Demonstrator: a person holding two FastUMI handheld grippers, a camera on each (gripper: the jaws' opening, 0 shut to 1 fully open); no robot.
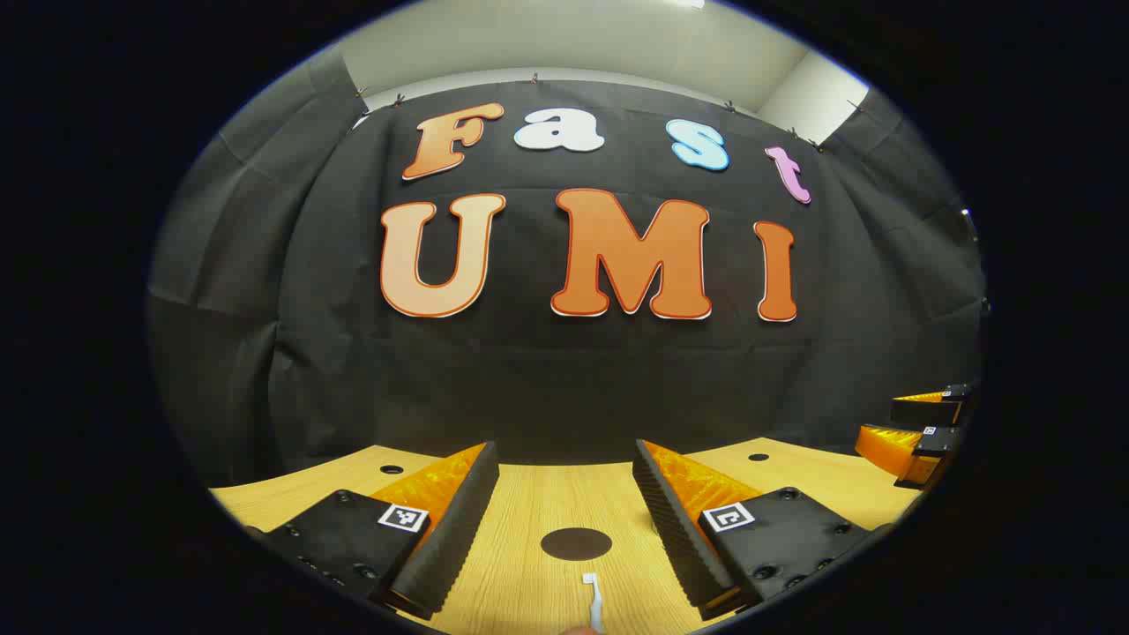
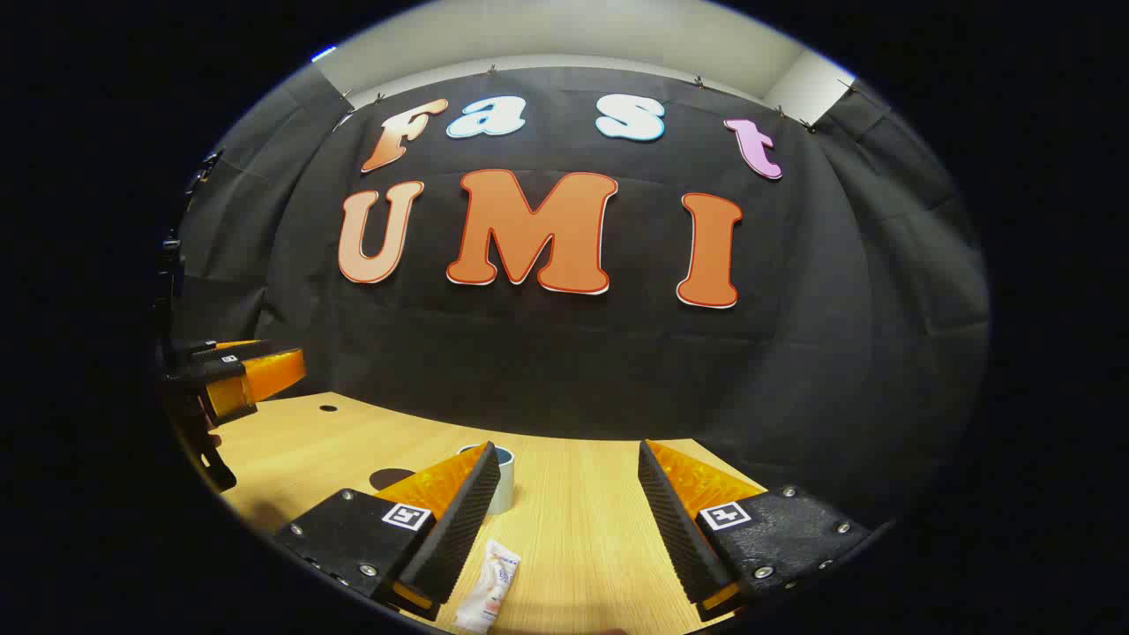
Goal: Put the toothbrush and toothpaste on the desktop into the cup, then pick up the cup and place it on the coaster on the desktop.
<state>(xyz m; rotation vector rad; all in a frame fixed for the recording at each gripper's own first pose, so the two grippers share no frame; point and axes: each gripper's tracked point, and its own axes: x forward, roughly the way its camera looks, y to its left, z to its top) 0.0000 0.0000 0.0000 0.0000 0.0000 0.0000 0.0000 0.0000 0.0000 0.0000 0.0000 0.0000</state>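
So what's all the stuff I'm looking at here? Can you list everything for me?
Toothbrush: one, white, lying on the desktop near the bottom edge of the left gripper view, between that tool's fingers.
Toothpaste: one tube, white, lying on the desktop just ahead of the right tool.
Cup: one, pale with a blue inside, upright beyond the toothpaste, partly behind a finger.
Coaster: one, dark, round, flat on the desktop beyond the toothbrush.
Desktop: one, light wood, with small dark holes near the back.
Wall: black cloth behind the desktop.
Left tool: fingers apart, holding nothing.
Right tool: fingers apart, holding nothing.
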